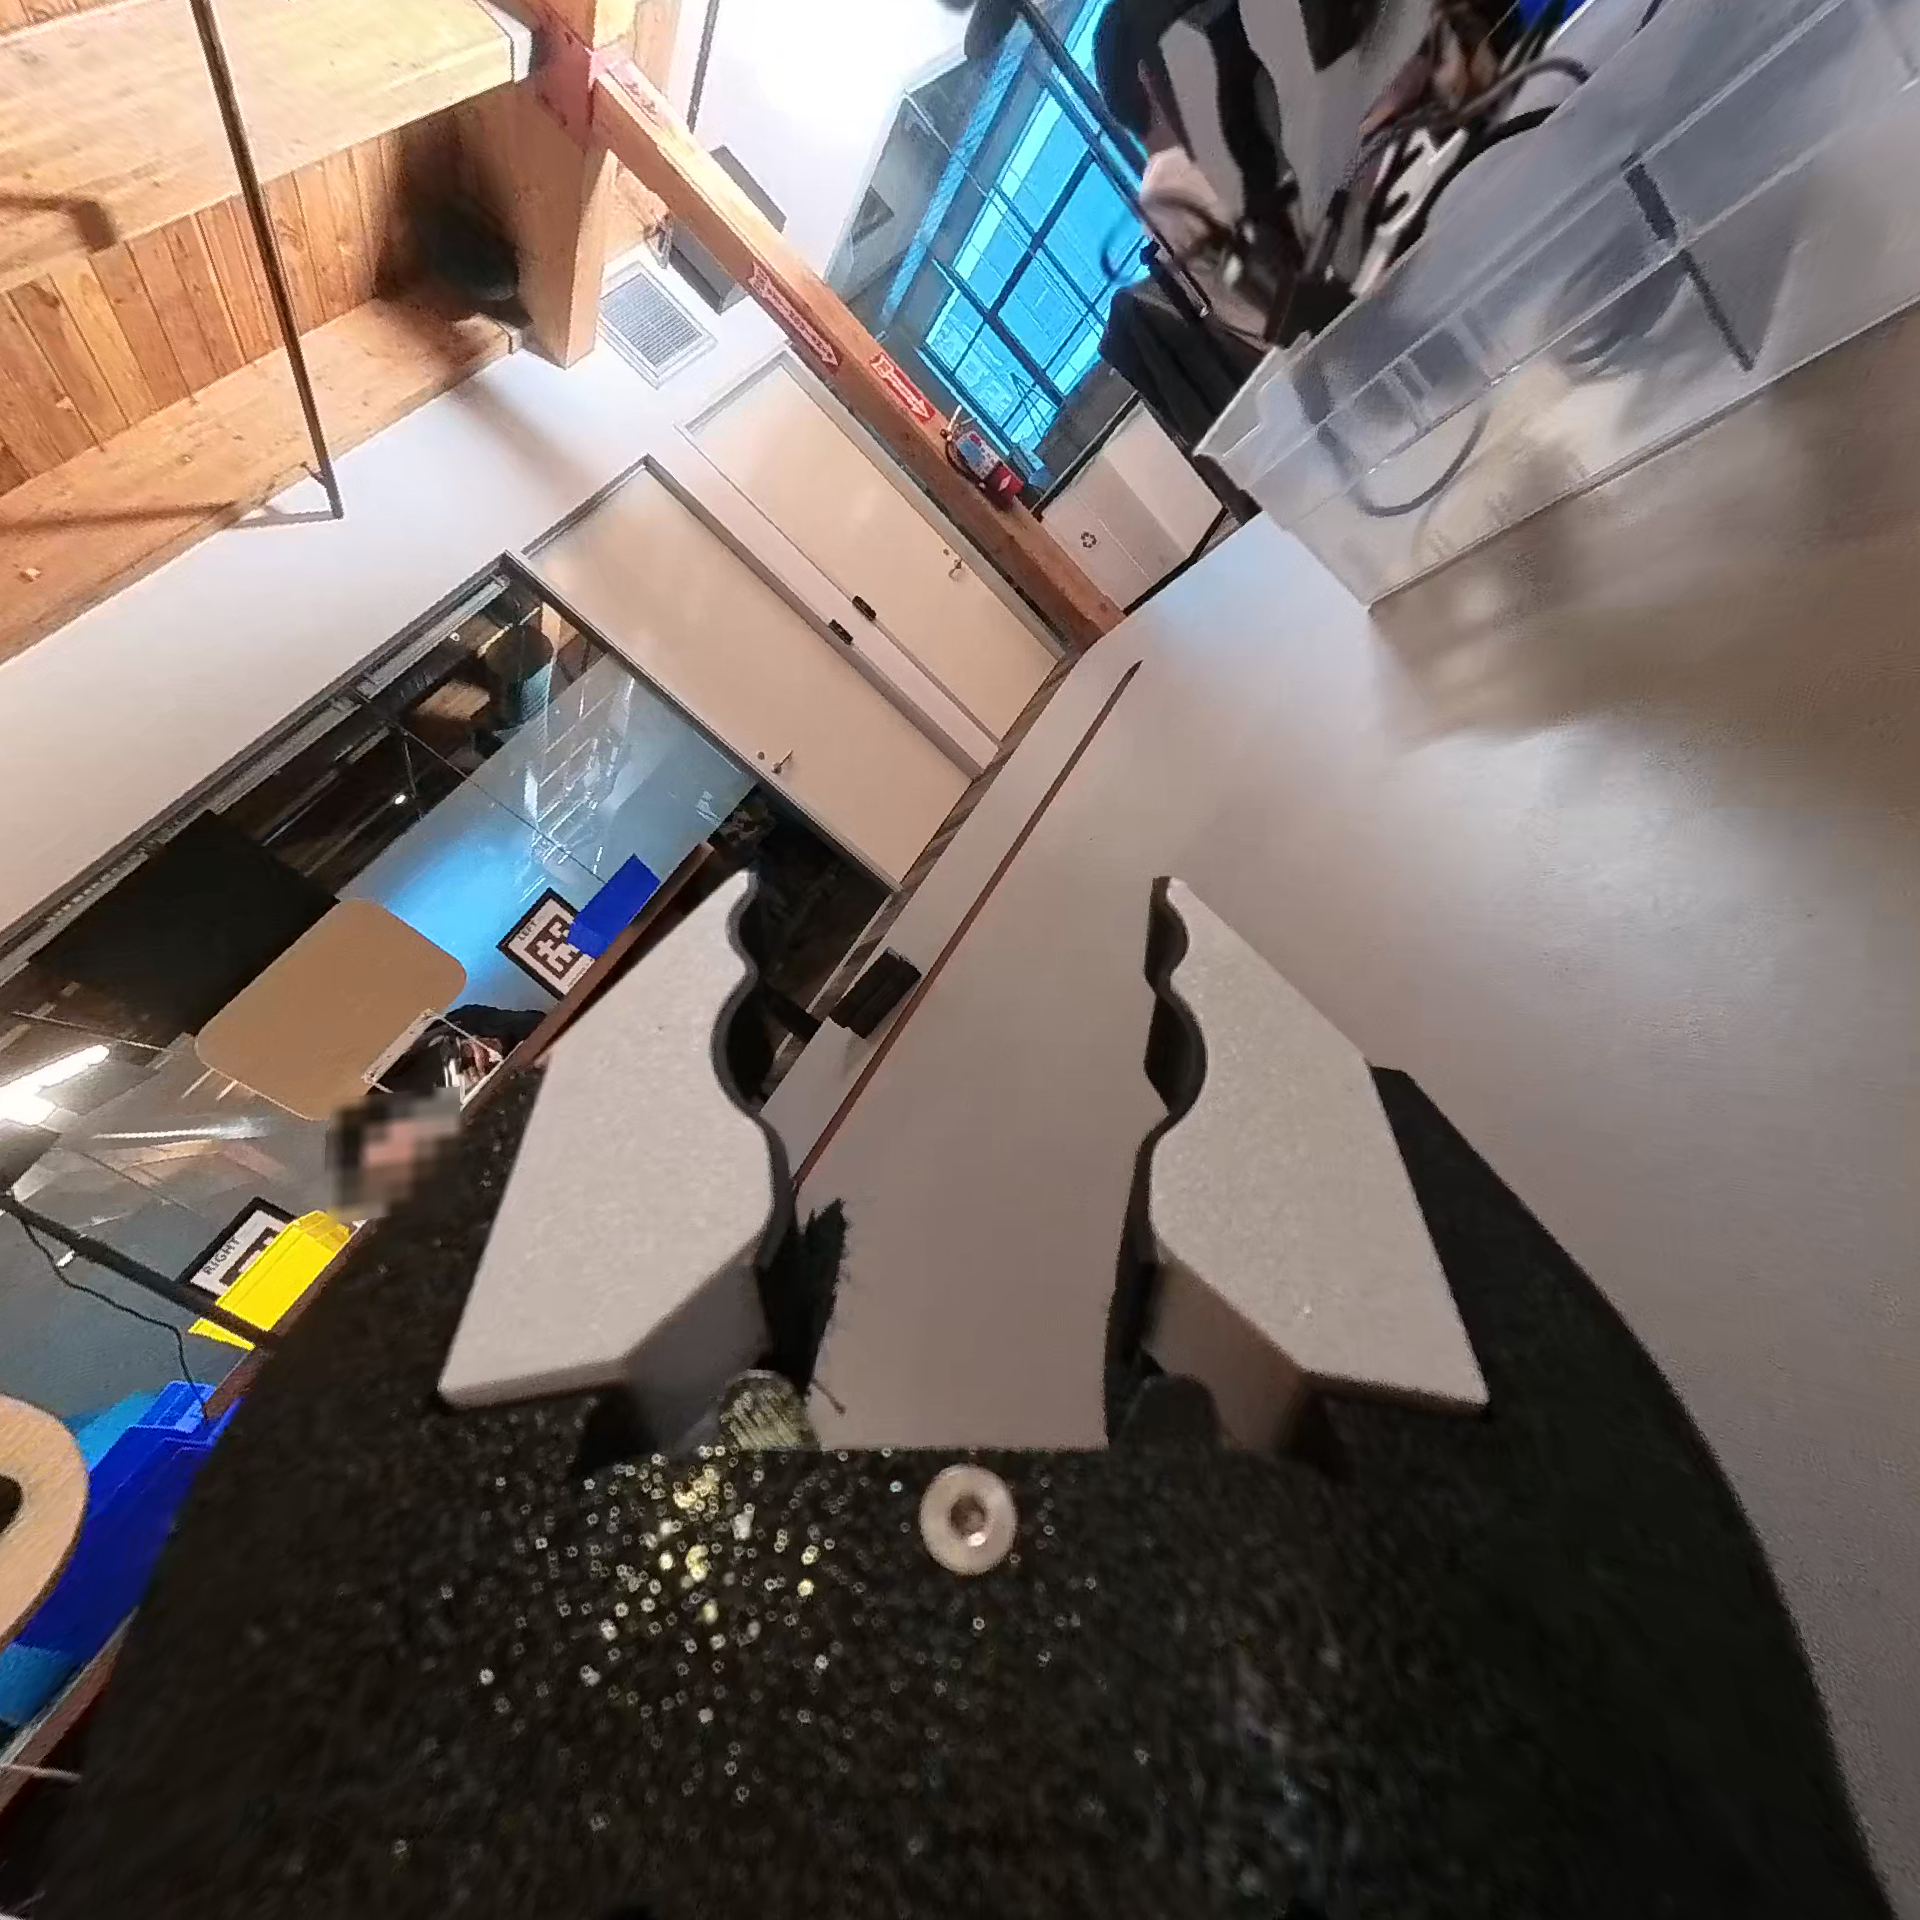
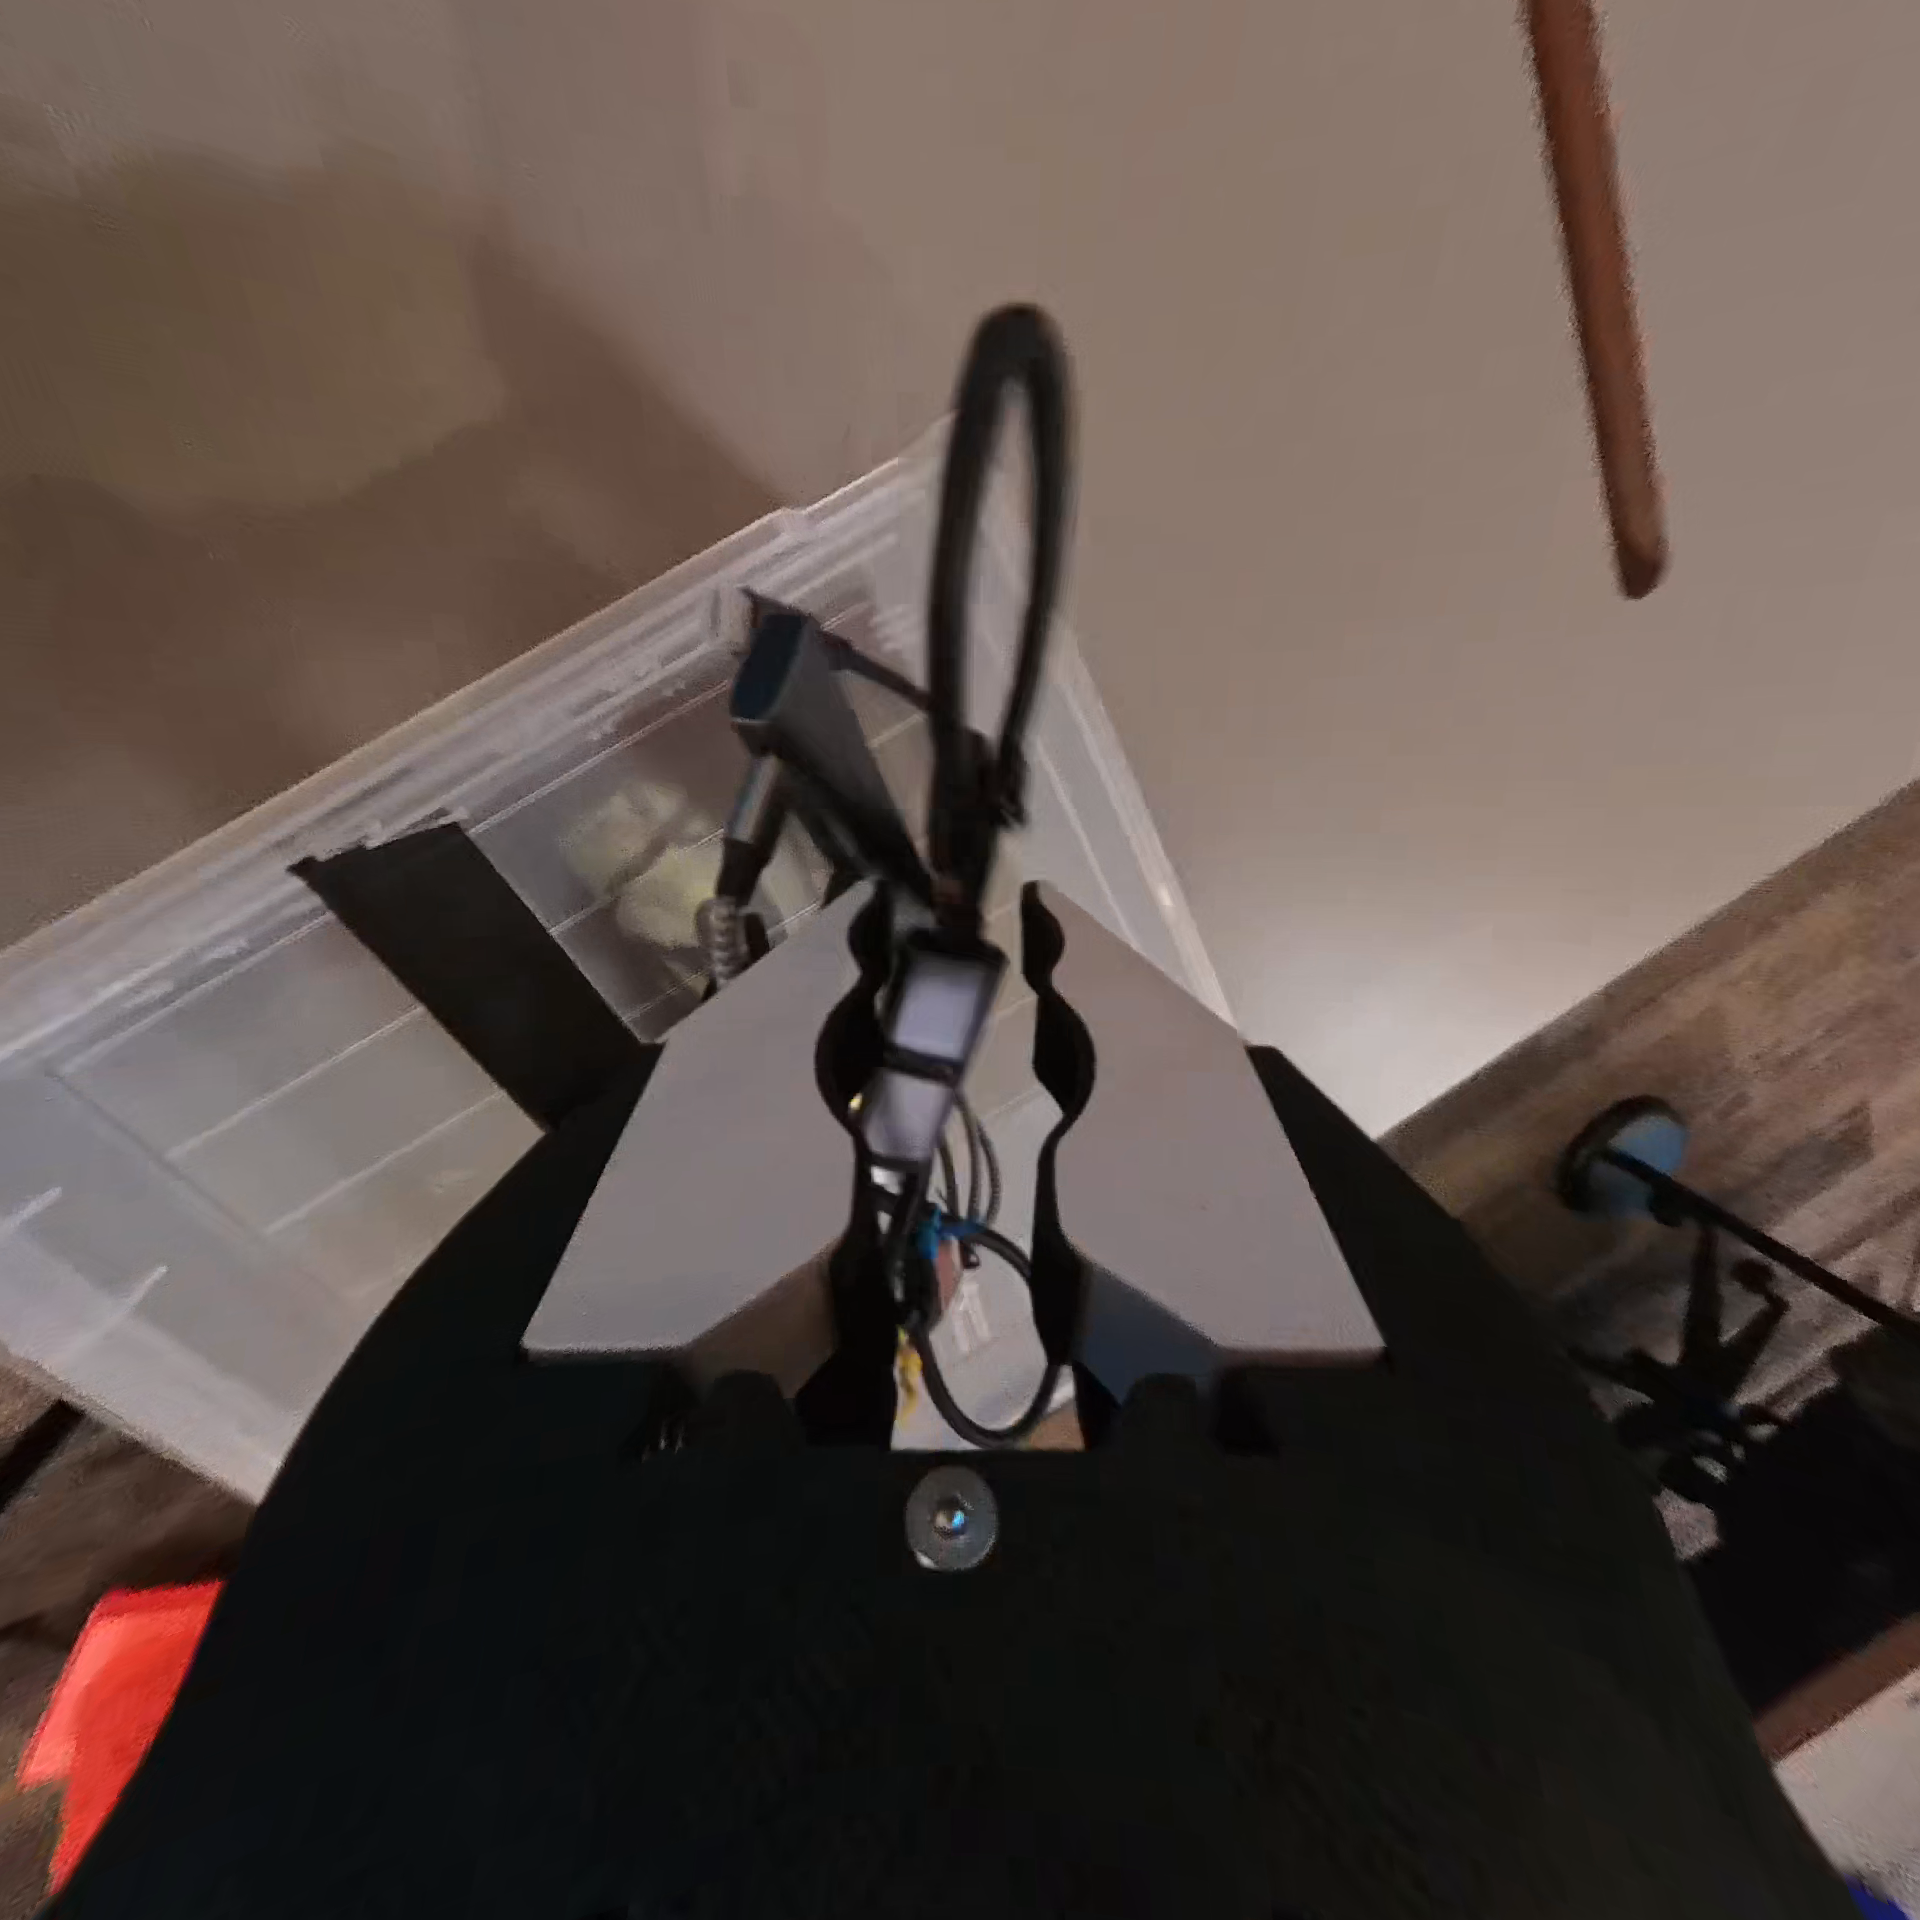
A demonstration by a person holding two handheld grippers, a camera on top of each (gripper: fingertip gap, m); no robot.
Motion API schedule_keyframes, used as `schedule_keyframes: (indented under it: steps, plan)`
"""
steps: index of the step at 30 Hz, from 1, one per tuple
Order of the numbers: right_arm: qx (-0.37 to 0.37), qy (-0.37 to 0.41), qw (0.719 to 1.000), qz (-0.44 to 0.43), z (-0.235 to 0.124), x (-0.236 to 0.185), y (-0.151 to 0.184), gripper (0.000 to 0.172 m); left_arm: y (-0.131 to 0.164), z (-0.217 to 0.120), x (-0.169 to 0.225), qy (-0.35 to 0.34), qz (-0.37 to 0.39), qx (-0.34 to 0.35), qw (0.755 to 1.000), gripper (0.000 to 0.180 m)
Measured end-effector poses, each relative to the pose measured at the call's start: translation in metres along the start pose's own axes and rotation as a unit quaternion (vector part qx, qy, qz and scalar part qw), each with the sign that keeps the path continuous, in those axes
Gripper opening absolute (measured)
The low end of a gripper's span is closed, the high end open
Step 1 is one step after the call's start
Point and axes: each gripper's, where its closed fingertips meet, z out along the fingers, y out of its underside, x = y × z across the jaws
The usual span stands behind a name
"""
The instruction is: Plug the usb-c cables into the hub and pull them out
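Observation:
In the right wrist view my right gripper (image 2: pixel 951 899) stands slightly open around a grey cable plug (image 2: pixel 940 1013). The plug lies against the left pad, with a dark gap between it and the right pad (image 2: pixel 1049 997). A black cable (image 2: pixel 997 520) loops up from the plug. Just beyond it to the left is the dark grey hub (image 2: pixel 805 727), with a braided cable's plug (image 2: pixel 750 821) in its end. In the left wrist view my left gripper (image 1: pixel 956 885) is wide open and empty over the grey table (image 1: pixel 1558 935). The hub and cables do not show there.
A clear plastic bin (image 2: pixel 260 1039) with a black tape patch (image 2: pixel 457 935) lies behind the hub; it also shows in the left wrist view (image 1: pixel 1558 343). A brown rod (image 2: pixel 1600 312) hangs at the upper right. A red object (image 2: pixel 114 1704) is at the lower left. A black stand (image 2: pixel 1704 1299) is on the floor. About 35 cm separates my left fingertips from my right.

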Motion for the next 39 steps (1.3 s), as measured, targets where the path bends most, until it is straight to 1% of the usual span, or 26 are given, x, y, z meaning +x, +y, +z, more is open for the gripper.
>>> schedule_keyframes:
  steps: [1, 2, 5, 7, 10, 11, 12, 14, 16, 17, 18, 19, 20, 21, 22, 25, 26, 28, 29, 30, 32, 34, 35, 37, 38, 39]
  plan:
    - [0.010, 0.015, 1.000, 0.002, -0.005, 0.004, -0.003, 0.033, 0.001, 0.000, -0.001, 0.000, -0.004, -0.001, 1.000, 0.072]
    - [0.020, 0.032, 0.999, 0.006, -0.013, 0.008, -0.005, 0.038, 0.001, 0.000, -0.001, 0.000, -0.008, -0.001, 1.000, 0.072]
    - [0.068, 0.097, 0.993, 0.020, -0.047, 0.018, -0.009, 0.048, 0.002, 0.001, 0.000, 0.003, -0.012, -0.003, 1.000, 0.074]
    - [0.113, 0.155, 0.981, 0.036, -0.078, 0.022, -0.008, 0.050, 0.003, 0.002, 0.001, 0.007, -0.009, -0.004, 1.000, 0.074]
    - [0.192, 0.267, 0.941, 0.076, -0.126, 0.017, 0.002, 0.055, 0.005, 0.002, 0.005, 0.018, -0.016, -0.018, 1.000, 0.075]
    - [0.217, 0.292, 0.927, 0.093, -0.137, 0.009, 0.009, 0.058, 0.005, 0.003, 0.009, 0.033, -0.034, -0.033, 0.998, 0.076]
    - [0.238, 0.305, 0.915, 0.114, -0.144, -0.003, 0.018, 0.059, 0.002, 0.003, 0.012, 0.045, -0.062, -0.045, 0.996, 0.082]
    - [0.267, 0.309, 0.900, 0.151, -0.143, -0.029, 0.040, 0.074, -0.013, 0.002, 0.015, 0.053, -0.128, -0.064, 0.988, 0.098]
    - [0.261, 0.292, 0.897, 0.204, -0.127, -0.052, 0.073, 0.097, -0.028, -0.002, 0.006, 0.026, -0.152, -0.099, 0.983, 0.109]
    - [0.248, 0.288, 0.896, 0.231, -0.117, -0.059, 0.093, 0.107, -0.034, -0.007, -0.004, 0.005, -0.138, -0.125, 0.982, 0.114]
    - [0.234, 0.287, 0.893, 0.255, -0.107, -0.064, 0.113, 0.111, -0.038, -0.016, -0.016, -0.015, -0.104, -0.152, 0.983, 0.113]
    - [0.224, 0.283, 0.891, 0.276, -0.095, -0.068, 0.131, 0.111, -0.041, -0.030, -0.030, -0.039, -0.064, -0.181, 0.981, 0.107]
    - [0.213, 0.272, 0.890, 0.297, -0.082, -0.072, 0.147, 0.112, -0.043, -0.046, -0.046, -0.071, -0.036, -0.210, 0.975, 0.107]
    - [0.201, 0.255, 0.890, 0.321, -0.069, -0.075, 0.162, 0.111, -0.043, -0.064, -0.056, -0.084, -0.030, -0.240, 0.967, 0.105]
    - [0.187, 0.231, 0.891, 0.344, -0.055, -0.080, 0.173, 0.109, -0.040, -0.083, -0.062, -0.090, -0.048, -0.272, 0.957, 0.107]
    - [0.137, 0.184, 0.883, 0.410, -0.025, -0.086, 0.200, 0.089, -0.020, -0.144, -0.070, -0.115, -0.156, -0.348, 0.917, 0.116]
    - [0.138, 0.164, 0.881, 0.421, -0.020, -0.089, 0.201, 0.077, -0.010, -0.168, -0.074, -0.138, -0.175, -0.378, 0.899, 0.112]
    - [0.148, 0.137, 0.876, 0.438, -0.013, -0.091, 0.197, 0.056, 0.005, -0.221, -0.090, -0.203, -0.142, -0.446, 0.860, 0.078]
    - [0.151, 0.132, 0.877, 0.437, -0.012, -0.091, 0.195, 0.041, 0.008, -0.241, -0.093, -0.218, -0.128, -0.471, 0.845, 0.071]
    - [0.152, 0.133, 0.880, 0.430, -0.011, -0.091, 0.193, 0.027, 0.011, -0.256, -0.091, -0.219, -0.137, -0.490, 0.832, 0.067]
    - [0.128, 0.167, 0.886, 0.413, -0.011, -0.086, 0.199, 0.014, 0.014, -0.271, -0.080, -0.202, -0.210, -0.501, 0.815, 0.072]
    - [0.119, 0.184, 0.894, 0.391, -0.011, -0.085, 0.198, 0.014, 0.022, -0.277, -0.064, -0.169, -0.289, -0.498, 0.800, 0.076]
    - [0.127, 0.180, 0.894, 0.390, -0.012, -0.086, 0.194, 0.012, 0.029, -0.282, -0.057, -0.157, -0.315, -0.506, 0.787, 0.079]
    - [0.154, 0.164, 0.890, 0.397, -0.012, -0.088, 0.182, 0.006, 0.044, -0.301, -0.041, -0.138, -0.333, -0.559, 0.747, 0.078]
    - [0.160, 0.164, 0.889, 0.397, -0.011, -0.089, 0.179, 0.006, 0.047, -0.308, -0.034, -0.129, -0.325, -0.579, 0.737, 0.070]
    - [0.164, 0.169, 0.890, 0.391, -0.009, -0.088, 0.175, 0.006, 0.045, -0.309, -0.030, -0.121, -0.319, -0.581, 0.739, 0.064]
